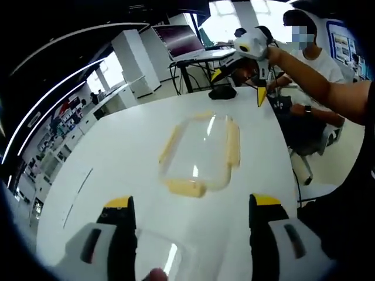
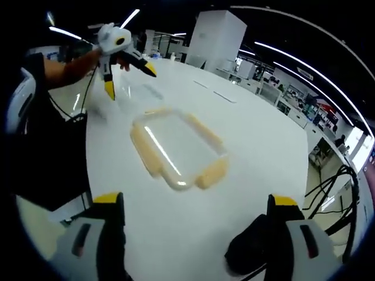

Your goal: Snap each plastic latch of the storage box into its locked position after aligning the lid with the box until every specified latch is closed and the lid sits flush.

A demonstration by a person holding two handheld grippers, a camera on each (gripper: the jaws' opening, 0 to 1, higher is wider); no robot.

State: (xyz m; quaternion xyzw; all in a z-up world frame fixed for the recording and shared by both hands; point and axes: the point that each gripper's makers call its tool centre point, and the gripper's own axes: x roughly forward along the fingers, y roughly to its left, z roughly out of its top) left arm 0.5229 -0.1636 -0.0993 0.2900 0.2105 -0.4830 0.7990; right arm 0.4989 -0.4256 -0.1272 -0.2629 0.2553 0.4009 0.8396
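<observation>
while both sets of jaws stand wide apart with nothing between them, the left gripper (image 1: 192, 211) and right gripper (image 2: 196, 208) hang above the white table (image 1: 117, 170), touching nothing; storage box (image 1: 200, 153) lies flat mid-table between them, clear body, lid on, pale yellow latches (image 1: 234, 143) splayed outward along its sides, apparently unlocked; a small clear piece (image 1: 161, 254) sits near the left jaws

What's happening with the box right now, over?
Left hand-held gripper open, right hand-held gripper open, both holding nothing. Clear storage box on white table, yellow latches flared out. Nothing in the way.
</observation>
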